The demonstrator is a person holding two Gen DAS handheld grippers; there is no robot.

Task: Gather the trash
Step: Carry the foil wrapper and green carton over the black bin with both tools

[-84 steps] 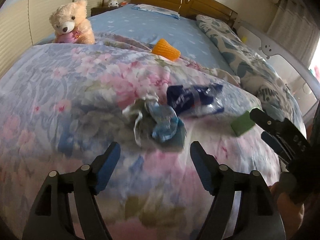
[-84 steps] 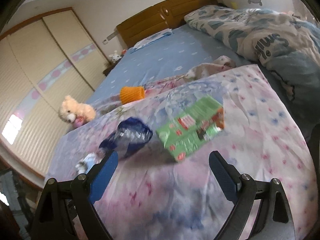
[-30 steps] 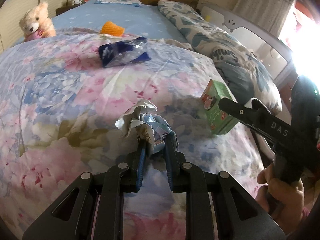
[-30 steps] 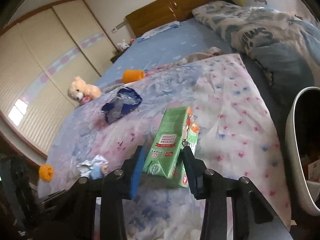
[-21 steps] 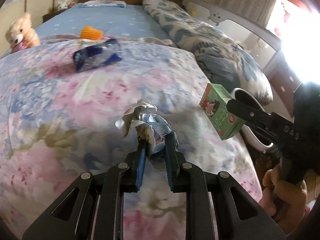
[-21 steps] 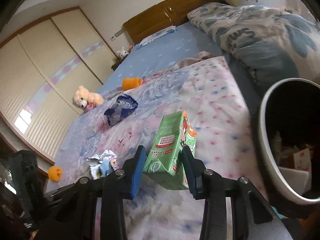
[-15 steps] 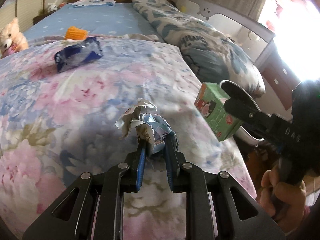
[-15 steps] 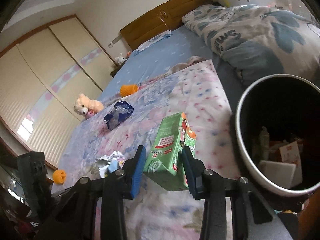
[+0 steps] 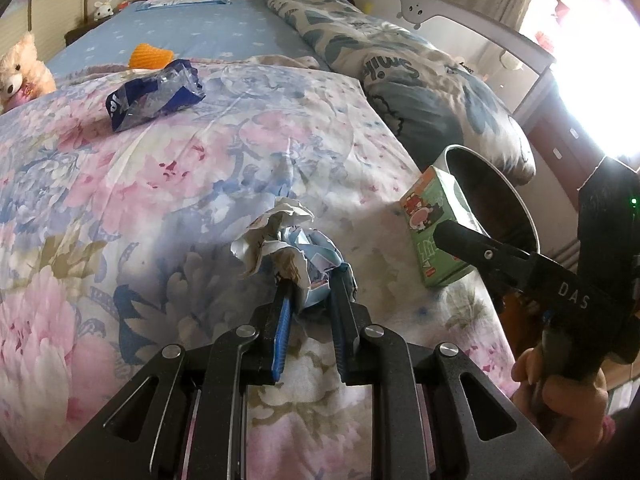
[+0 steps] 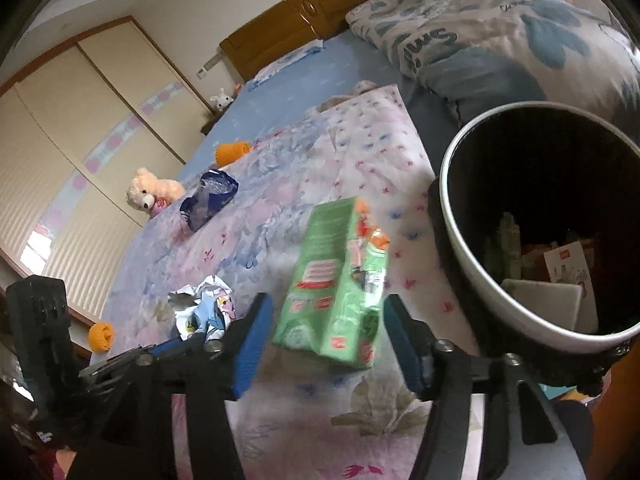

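Observation:
My left gripper (image 9: 312,284) is shut on a crumpled white and blue wrapper (image 9: 288,244), held above the floral quilt; the wrapper also shows in the right wrist view (image 10: 202,312). My right gripper (image 10: 328,332) has its jaws open, apart from a green carton (image 10: 340,276) that is blurred and tilted between them, beside the trash bin (image 10: 472,280). The carton also shows in the left wrist view (image 9: 434,226) next to the bin rim (image 9: 520,204). A blue plastic wrapper (image 9: 154,94) lies further up the bed.
The bin holds paper and boxes (image 10: 560,276). An orange knitted item (image 9: 150,56) and a teddy bear (image 9: 20,70) sit at the quilt's far edge. A folded blue patterned duvet (image 9: 400,68) lies along the right side. Another orange item (image 10: 101,336) is at the left.
Both grippers lifted their items and moved right toward the bin. The right gripper's jaws have just opened and the green carton is loose and blurred between them. The left stays shut on the wrapper.

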